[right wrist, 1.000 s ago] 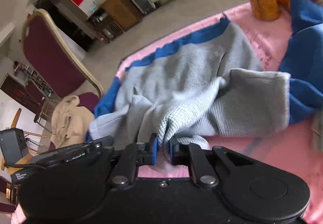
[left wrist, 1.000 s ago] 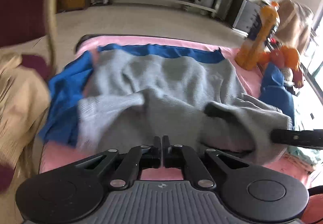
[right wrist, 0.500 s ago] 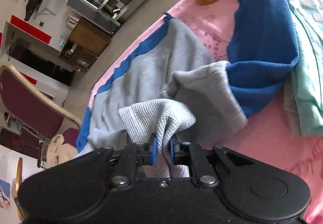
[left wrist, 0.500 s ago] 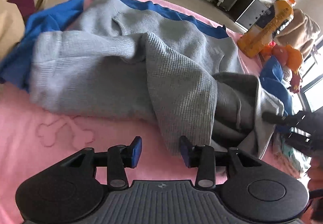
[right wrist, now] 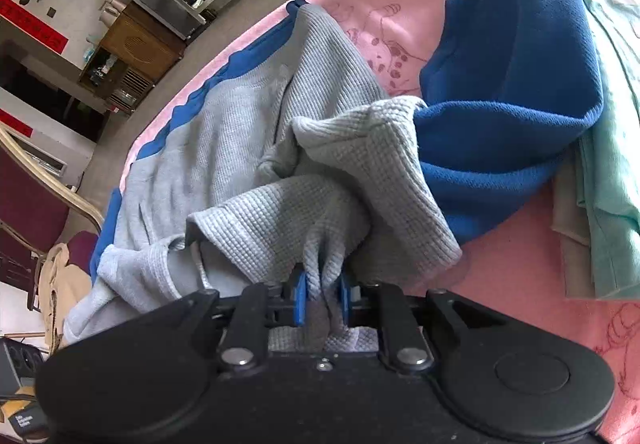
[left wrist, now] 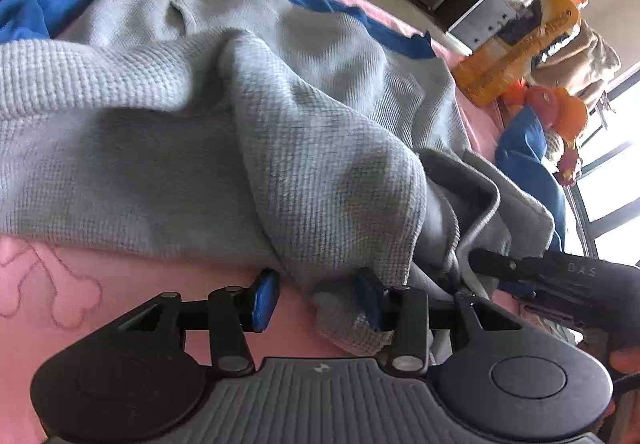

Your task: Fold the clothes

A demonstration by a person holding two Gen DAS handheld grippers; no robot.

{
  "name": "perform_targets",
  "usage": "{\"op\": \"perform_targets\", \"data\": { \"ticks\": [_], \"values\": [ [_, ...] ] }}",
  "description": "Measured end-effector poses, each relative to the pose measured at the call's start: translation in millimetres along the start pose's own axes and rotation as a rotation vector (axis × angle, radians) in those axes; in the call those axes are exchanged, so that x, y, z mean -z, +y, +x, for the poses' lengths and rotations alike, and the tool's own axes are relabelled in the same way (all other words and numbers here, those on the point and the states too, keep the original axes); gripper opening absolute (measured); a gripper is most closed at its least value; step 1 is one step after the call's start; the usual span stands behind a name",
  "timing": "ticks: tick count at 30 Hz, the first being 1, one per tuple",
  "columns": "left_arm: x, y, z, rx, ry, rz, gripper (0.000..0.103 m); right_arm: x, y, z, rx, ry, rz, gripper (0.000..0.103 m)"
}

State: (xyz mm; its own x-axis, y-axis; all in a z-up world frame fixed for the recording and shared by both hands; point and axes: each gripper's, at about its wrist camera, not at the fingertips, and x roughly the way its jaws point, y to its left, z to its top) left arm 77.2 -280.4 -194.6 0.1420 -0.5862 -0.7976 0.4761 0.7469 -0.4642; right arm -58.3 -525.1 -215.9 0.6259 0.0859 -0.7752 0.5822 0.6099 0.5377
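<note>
— The grey waffle-knit sweater (left wrist: 312, 147) looks coarse, a ribbed matt cloth.
— And the pink quilted cloth cover (left wrist: 60, 284) under it is smooth, stitched with outlines.
— The dark blue fleece garment (right wrist: 516, 91) seems soft and fuzzy; the orange plastic bottle (left wrist: 520, 43) glossy.

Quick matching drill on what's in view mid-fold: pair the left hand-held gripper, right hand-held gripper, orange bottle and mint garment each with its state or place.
Things:
1. left hand-held gripper
2. right hand-held gripper
3. orange bottle
4. mint garment

States or places:
A. standing at the far edge of the pink cover
B. shut on the grey sweater
C. open, sweater edge between its fingers
D. lying beside the blue garment

Pairs: 1-C, 2-B, 3-A, 4-D
</note>
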Motion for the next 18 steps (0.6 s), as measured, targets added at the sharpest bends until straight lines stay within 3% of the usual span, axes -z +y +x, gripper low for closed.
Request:
{"op": "perform_targets", "data": {
  "ticks": [3, 6, 9, 13, 18],
  "values": [
    [4, -3, -7, 0.031, 0.018, -0.024, 0.039, 4, -2, -9, -0.019, 0.004, 0.005, 0.022],
    [11, 0, -18, 0.050, 0.018, -0.072, 0.043, 9, -7, -23, -0.067, 0.013, 0.032, 0.048],
    [19, 10, -32, 0.093, 0.015, -0.143, 0.048, 17, -16, -37, -0.137, 0.025, 0.068, 0.054],
    [20, 13, -38, 0.089, 0.001, -0.175, 0.052, 22, -21, -37, -0.166, 0.048, 0.076, 0.060],
    [18, -2, -19, 0.024, 0.018, -0.084, 0.060, 26, -14, -28, -0.156, 0.085, 0.029, 0.061]
  ]
}}
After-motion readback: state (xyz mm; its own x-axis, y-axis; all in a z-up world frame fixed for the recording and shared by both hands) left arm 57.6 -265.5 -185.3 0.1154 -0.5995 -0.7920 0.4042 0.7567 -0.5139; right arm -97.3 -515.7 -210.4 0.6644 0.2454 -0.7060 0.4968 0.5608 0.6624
